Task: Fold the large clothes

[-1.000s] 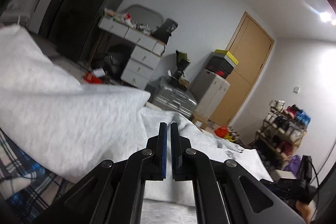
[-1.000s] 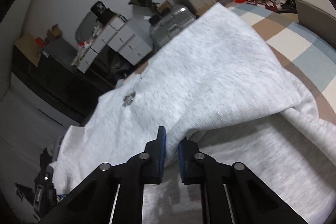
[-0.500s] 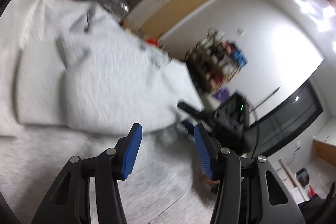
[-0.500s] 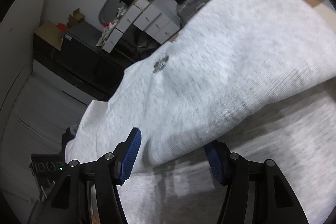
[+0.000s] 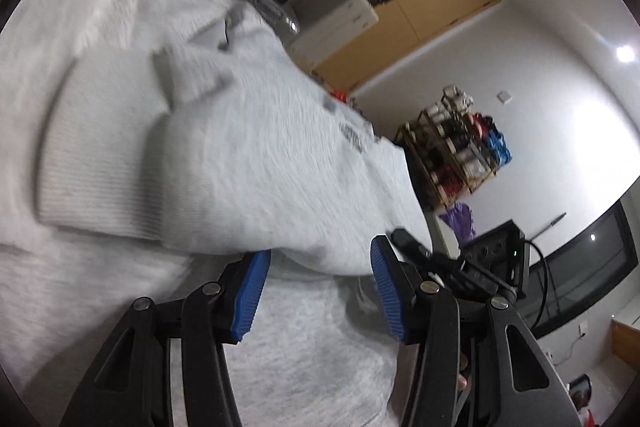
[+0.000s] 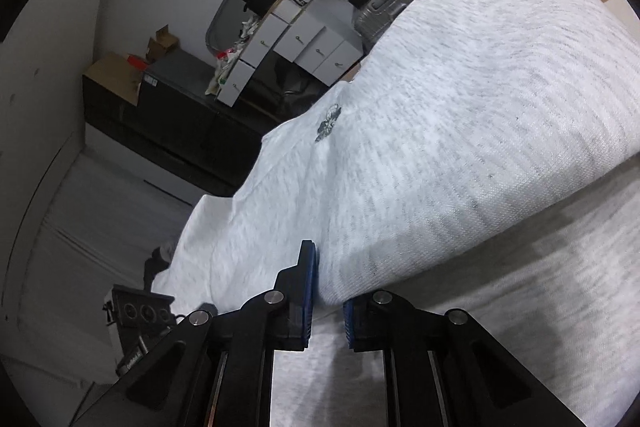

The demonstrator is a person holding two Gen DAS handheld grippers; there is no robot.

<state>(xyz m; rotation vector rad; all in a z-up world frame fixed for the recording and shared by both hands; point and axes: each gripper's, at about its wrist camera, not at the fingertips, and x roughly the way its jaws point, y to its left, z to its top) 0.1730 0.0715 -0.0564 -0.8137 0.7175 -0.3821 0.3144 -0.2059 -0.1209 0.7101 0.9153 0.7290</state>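
1. The right gripper [image 6: 326, 301] has just been closing and its jaws now pinch the near edge of the folded flap of the grey sweatshirt [image 6: 460, 155], likely to carry or straighten that layer
2. The left gripper [image 5: 318, 291] stands about half open; the fold's edge sits between its blue pads [image 5: 250, 297] but they do not press on it, so it holds nothing and seems placed ready to take the same edge
3. The sweatshirt lies spread beneath both grippers, upper layer doubled over the lower, a ribbed cuff [image 5: 100, 163] turned inward to keep the shape compact
4. Beyond stand a white drawer unit [image 6: 296, 43], a shoe rack [image 5: 460, 151] and a wooden door [image 5: 432, 7]
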